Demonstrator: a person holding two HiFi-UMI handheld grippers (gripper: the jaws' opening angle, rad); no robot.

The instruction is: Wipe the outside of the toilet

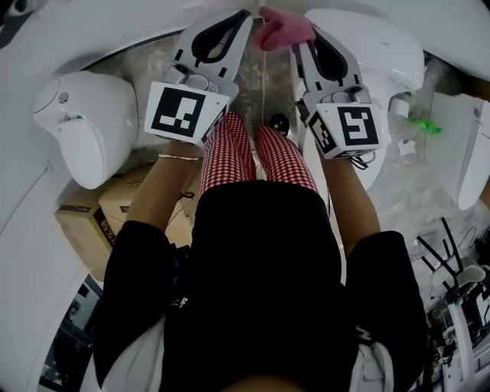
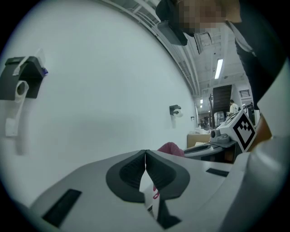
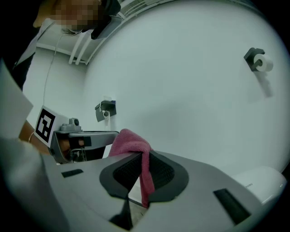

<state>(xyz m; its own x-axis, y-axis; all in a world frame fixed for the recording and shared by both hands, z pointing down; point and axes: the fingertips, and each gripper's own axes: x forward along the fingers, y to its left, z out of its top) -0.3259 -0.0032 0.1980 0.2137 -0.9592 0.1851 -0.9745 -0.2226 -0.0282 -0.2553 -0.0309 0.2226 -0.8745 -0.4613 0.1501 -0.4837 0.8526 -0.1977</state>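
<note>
My right gripper [image 1: 297,44] [image 3: 144,157] is shut on a pink cloth [image 1: 282,29] [image 3: 134,143], which bunches above the fingertips and hangs down between the jaws. It is held up in front of a white wall, just left of a white toilet [image 1: 387,47] whose rim shows low in the right gripper view [image 3: 259,180]. My left gripper [image 1: 243,18] [image 2: 145,154] is raised beside it, jaws pressed together with nothing between them. From the left gripper view the pink cloth [image 2: 171,148] peeks over the jaws, with the right gripper [image 2: 226,135] beyond it.
A second white toilet [image 1: 86,126] stands at the left, with a cardboard box [image 1: 92,218] below it. Another white fixture [image 1: 473,157] and a green item [image 1: 423,122] are at the right. Toilet-roll holders [image 2: 20,86] [image 3: 258,61] hang on the wall.
</note>
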